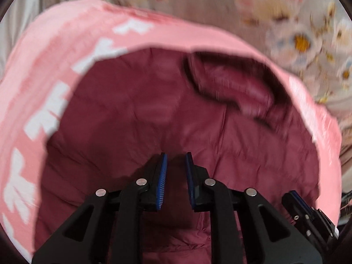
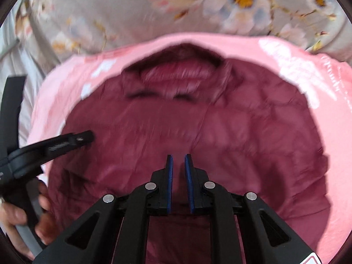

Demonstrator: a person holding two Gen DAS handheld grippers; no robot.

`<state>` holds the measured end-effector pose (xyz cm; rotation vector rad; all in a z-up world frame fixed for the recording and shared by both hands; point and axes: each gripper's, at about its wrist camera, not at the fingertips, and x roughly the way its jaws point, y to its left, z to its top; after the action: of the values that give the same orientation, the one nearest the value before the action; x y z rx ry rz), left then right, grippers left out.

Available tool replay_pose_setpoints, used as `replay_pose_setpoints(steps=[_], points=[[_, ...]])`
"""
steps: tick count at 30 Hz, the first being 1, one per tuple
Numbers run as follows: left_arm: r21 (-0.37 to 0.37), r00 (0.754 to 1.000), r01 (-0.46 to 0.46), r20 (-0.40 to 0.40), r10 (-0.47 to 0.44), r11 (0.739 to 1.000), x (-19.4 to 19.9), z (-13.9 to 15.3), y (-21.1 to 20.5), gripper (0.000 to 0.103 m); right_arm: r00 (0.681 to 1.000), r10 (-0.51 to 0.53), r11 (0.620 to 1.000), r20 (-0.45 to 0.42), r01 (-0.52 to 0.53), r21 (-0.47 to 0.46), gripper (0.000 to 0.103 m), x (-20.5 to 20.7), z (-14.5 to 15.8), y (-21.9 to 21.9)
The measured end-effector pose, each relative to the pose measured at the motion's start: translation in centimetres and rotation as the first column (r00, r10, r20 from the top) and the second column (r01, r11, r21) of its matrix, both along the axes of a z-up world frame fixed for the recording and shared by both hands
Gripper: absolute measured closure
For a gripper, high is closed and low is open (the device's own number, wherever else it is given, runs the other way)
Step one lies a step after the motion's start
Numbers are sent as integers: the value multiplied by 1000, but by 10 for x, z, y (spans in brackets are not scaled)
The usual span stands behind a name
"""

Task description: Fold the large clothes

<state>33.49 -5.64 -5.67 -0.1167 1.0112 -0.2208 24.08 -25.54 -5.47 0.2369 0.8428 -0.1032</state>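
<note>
A maroon quilted jacket lies spread flat on a pink cloth. Its collar points away from me. My left gripper hovers over the jacket's body with a narrow gap between its blue pads and nothing in it. My right gripper is over the jacket's middle, also slightly open with nothing between the pads. In the right wrist view the left gripper reaches in from the left. In the left wrist view the right gripper shows at the lower right.
The pink cloth with white shapes lies under the jacket. Beneath both is a grey floral bedsheet. A hand holds the left gripper's handle at the lower left.
</note>
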Motion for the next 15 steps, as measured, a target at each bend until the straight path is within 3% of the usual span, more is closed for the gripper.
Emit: replay_pose_setpoints(steps=[5, 15], points=[[22, 999, -8, 40, 7, 1000, -10, -19, -2, 87, 999, 13, 1000, -31, -13, 4, 90, -3, -31, 10], [94, 988, -5, 156, -10, 996, -26, -28, -9, 87, 1000, 4, 997, 29, -2, -75, 91, -8, -44, 21]])
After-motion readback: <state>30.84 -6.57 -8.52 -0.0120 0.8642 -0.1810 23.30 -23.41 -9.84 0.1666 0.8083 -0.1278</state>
